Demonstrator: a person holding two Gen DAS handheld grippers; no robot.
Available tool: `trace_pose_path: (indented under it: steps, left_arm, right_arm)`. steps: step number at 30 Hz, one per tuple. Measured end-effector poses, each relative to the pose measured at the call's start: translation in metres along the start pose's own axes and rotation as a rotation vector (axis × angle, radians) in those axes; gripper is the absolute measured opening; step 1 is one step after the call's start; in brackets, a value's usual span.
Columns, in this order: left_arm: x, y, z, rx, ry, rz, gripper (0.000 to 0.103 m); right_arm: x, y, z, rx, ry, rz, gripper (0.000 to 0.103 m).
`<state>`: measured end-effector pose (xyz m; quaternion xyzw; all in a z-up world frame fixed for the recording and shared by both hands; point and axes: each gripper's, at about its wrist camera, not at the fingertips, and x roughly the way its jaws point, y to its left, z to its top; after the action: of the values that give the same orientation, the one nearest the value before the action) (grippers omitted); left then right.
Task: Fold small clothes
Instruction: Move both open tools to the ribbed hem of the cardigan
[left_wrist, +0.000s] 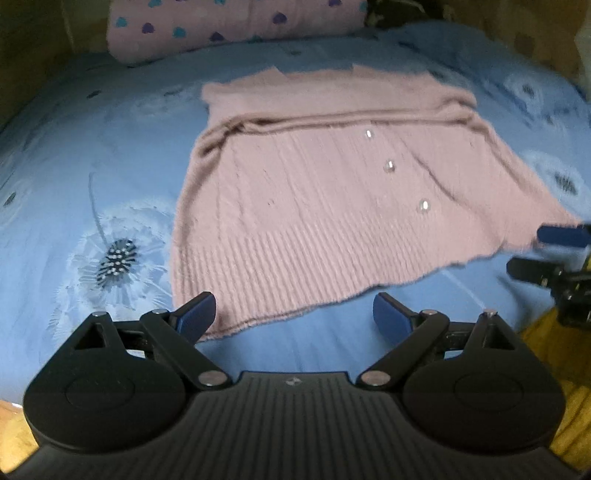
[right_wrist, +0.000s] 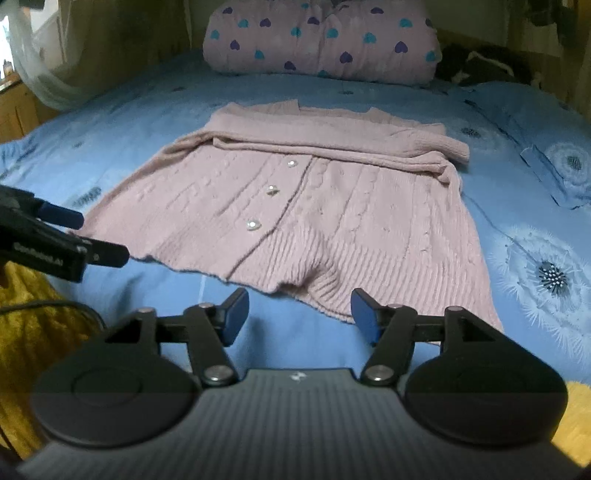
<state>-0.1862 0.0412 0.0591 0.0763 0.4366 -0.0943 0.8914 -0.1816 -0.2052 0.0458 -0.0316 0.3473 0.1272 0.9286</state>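
A pink knitted cardigan (left_wrist: 332, 192) (right_wrist: 332, 206) lies flat on the blue bed sheet (left_wrist: 92, 147) (right_wrist: 166, 295). Its sleeves are folded across the upper part and three shiny buttons (left_wrist: 389, 166) run down the front. My left gripper (left_wrist: 293, 306) is open wide just in front of the ribbed hem, near its left corner, with nothing pressed between the pads. My right gripper (right_wrist: 299, 301) is open at the hem's right part, where the edge is rucked up a little. Each gripper also shows in the other's view: left gripper (right_wrist: 92, 236), right gripper (left_wrist: 543, 253), both at the hem's corners.
A pink rolled blanket with heart print (left_wrist: 236, 26) (right_wrist: 321, 40) lies at the head of the bed. Dark clothes (right_wrist: 476, 66) sit at the back right. Yellow fabric (right_wrist: 29, 332) hangs by the near bed edge. Wooden walls close in both sides.
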Motion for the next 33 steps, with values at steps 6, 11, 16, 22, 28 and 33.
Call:
trace_pose_path:
  steps: [6,11,16,22,28,33]
  left_arm:
    - [0.018,-0.008,-0.004,0.062,0.008,0.030,0.098]
    - [0.029,-0.003,-0.004,0.063,-0.004,0.007,0.101]
    - [0.037,-0.002,-0.001,0.048,-0.023,0.009,0.102]
    - [0.044,-0.002,0.000,0.041,-0.042,0.014,0.103]
    - [0.048,-0.002,-0.003,0.036,-0.058,0.017,0.103]
    - [0.052,-0.006,-0.004,0.036,-0.092,0.040,0.103]
  right_arm:
    - [0.012,0.012,-0.006,-0.097,0.020,-0.101,0.063]
    - [0.021,0.006,-0.009,-0.070,0.003,-0.135,0.072]
    - [0.029,0.000,-0.005,-0.018,-0.017,-0.134,0.072]
    - [0.038,-0.006,-0.003,0.025,-0.036,-0.113,0.072]
    - [0.045,-0.013,-0.009,0.131,-0.091,-0.101,0.073]
    - [0.049,-0.008,-0.009,0.111,-0.095,-0.128,0.075]
